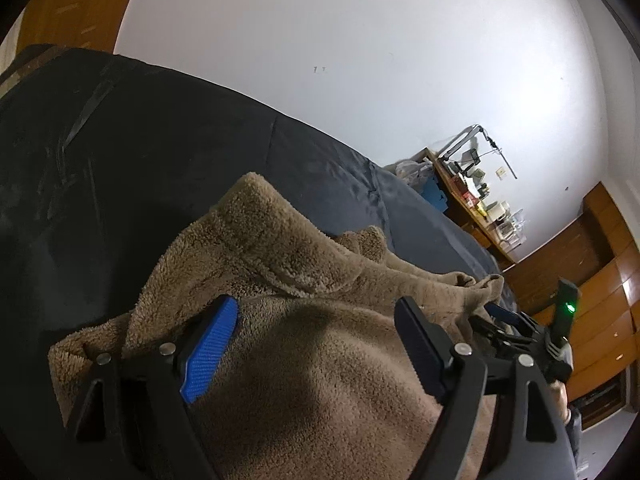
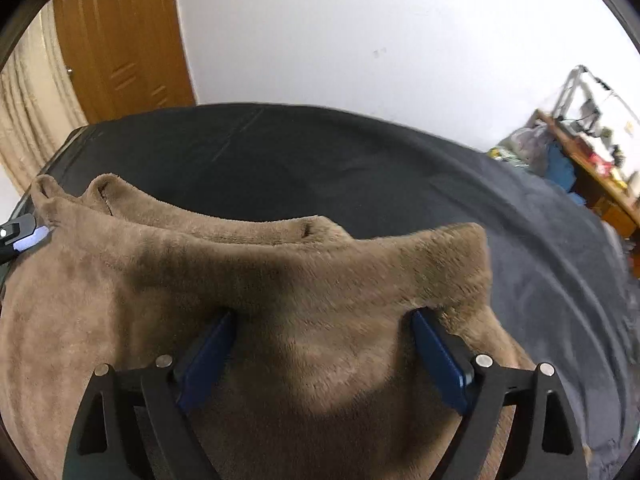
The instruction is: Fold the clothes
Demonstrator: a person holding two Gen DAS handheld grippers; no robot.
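plush brown fleece garment (image 2: 320, 280) on smooth dark bedsheet (image 2: 320, 152)

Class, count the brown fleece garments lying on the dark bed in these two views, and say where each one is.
1. One brown fleece garment lies crumpled on the bed, under both open grippers. Others could be hidden.

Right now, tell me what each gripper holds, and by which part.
Nothing. Both the left gripper and right gripper stand with jaws wide open over the brown fleece garment, not pinching it.
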